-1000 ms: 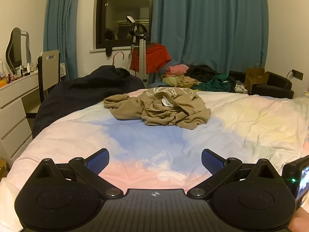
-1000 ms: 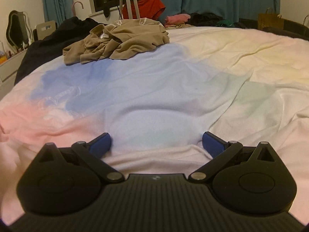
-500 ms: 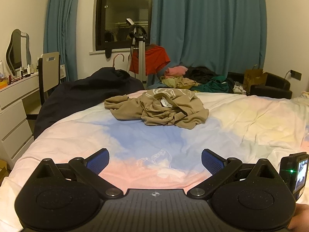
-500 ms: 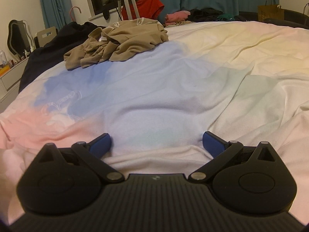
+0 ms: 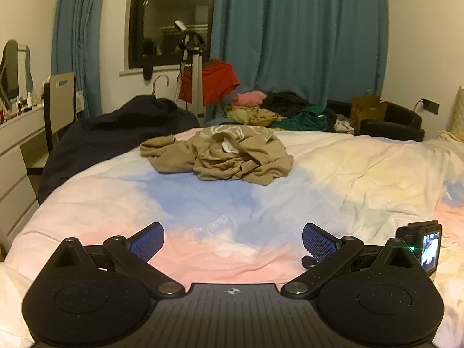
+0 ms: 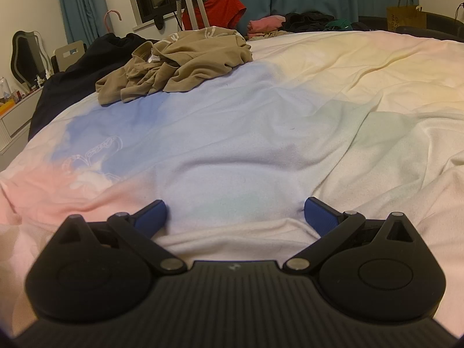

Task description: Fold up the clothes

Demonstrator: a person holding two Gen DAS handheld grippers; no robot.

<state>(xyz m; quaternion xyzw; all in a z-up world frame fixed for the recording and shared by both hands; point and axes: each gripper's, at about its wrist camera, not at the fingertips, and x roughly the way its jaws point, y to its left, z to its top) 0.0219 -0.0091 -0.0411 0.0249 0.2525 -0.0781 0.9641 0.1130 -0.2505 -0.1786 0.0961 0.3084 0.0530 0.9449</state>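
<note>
A crumpled tan garment (image 5: 220, 155) lies in a heap on the far middle of the bed; in the right wrist view the tan garment (image 6: 179, 61) sits at the upper left. My left gripper (image 5: 233, 240) hovers open over the pink and blue bedcover (image 5: 203, 203), well short of the garment, with nothing between its blue pads. My right gripper (image 6: 235, 216) is open too, low over the bedcover (image 6: 246, 145), fingers wide apart and empty. The right gripper's camera body (image 5: 420, 243) shows at the lower right of the left wrist view.
A dark blanket (image 5: 116, 133) hangs over the bed's far left edge. Beyond the bed lie a pile of clothes (image 5: 275, 113), a tripod (image 5: 194, 81) with a red garment (image 5: 220, 84), and a paper bag (image 5: 366, 110). A white dresser (image 5: 17, 156) and chair (image 5: 59, 104) stand left.
Both grippers have risen and tilted a little, so the garment sits slightly differently in view. Both stay open and empty; the garment has not moved.
</note>
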